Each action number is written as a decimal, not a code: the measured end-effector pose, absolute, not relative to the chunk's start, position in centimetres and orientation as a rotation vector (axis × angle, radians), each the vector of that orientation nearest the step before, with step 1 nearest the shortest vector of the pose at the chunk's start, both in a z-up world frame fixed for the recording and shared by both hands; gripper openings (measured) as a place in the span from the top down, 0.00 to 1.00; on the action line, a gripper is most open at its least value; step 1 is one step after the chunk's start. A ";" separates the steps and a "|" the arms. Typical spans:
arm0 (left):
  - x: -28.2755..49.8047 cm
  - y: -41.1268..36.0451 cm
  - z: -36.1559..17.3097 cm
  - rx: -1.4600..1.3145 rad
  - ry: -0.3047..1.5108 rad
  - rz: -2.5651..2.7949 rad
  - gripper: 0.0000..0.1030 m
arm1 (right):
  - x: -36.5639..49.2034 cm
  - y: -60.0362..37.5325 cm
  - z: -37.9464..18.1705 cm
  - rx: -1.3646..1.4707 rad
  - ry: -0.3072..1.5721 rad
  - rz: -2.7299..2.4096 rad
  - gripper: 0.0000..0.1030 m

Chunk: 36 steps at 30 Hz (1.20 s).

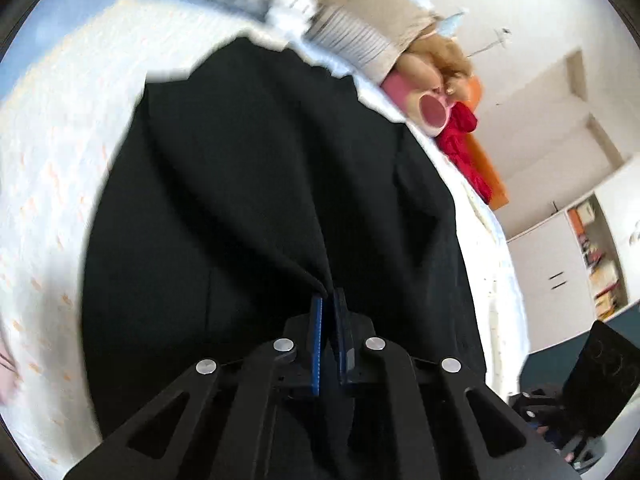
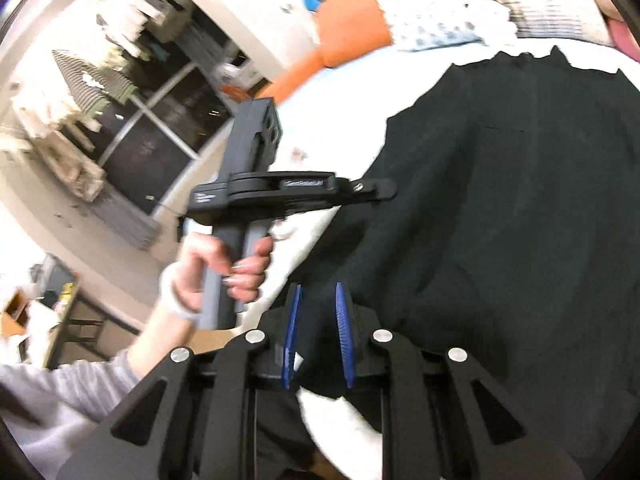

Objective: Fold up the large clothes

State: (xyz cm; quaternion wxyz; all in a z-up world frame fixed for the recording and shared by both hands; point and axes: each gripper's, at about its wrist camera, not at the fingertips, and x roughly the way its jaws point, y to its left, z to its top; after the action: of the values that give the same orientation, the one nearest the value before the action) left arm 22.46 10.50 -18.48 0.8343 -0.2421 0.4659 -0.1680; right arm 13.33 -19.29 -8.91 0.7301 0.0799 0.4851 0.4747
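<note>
Black garment (image 1: 248,184) lies spread on a bed with a pale patterned bedspread (image 1: 52,184). Left tool (image 1: 329,300) is clamped shut on a raised pleat of the dark cloth, its blue pads (image 1: 317,340) pressed nearly together. Right tool (image 2: 318,296) has its 2 blue pads (image 2: 344,332) set narrowly apart over the garment's near edge, cloth lying between them; whether they pinch it I cannot tell. A hand (image 2: 224,268) grips the left tool's grey handle. Beyond the garment sit a doll (image 1: 436,92), a red cloth (image 1: 464,148) and an orange headboard (image 2: 348,28)
</note>
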 end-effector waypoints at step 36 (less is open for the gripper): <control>9.7 24.0 -16.9 -0.431 0.951 0.013 0.17 | 7.3 0.8 -12.1 -0.581 0.984 1.021 0.26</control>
State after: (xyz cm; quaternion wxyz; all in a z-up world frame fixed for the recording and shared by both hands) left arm 9.67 24.03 -16.85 0.8667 -0.2060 0.4543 0.0064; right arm 7.28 0.80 -12.07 0.7205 -0.2631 0.4451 0.4621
